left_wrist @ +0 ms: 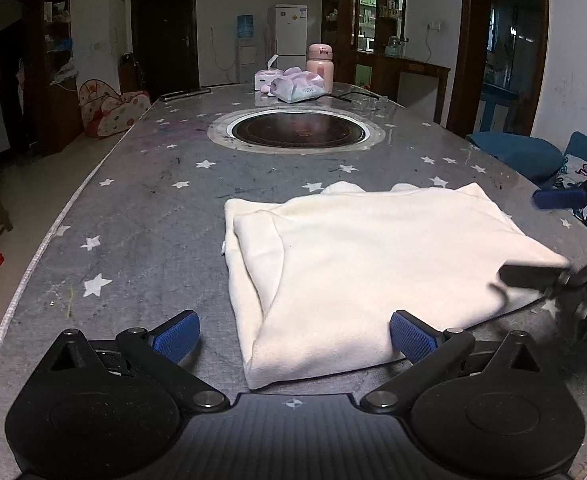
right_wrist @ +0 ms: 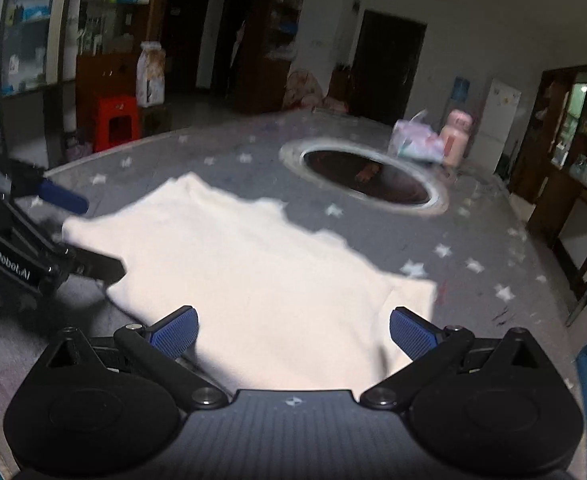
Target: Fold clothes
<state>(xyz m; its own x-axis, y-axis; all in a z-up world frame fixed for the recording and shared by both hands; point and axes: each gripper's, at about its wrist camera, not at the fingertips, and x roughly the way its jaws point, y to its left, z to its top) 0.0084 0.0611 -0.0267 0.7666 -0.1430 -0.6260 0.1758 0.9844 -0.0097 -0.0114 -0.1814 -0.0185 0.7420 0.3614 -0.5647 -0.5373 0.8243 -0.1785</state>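
Lying flat: folded cream garment (left_wrist: 357, 264)

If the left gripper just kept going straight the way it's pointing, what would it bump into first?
Most likely the cream garment. The left gripper is open, and the folded cloth's near edge lies on the table right between its fingers. How high the gripper sits above the cloth is hard to judge.

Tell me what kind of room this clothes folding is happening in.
Most likely a home dining and living room: a large star-patterned table with a built-in round cooktop, a white fridge beside a water dispenser, and a pink flask.
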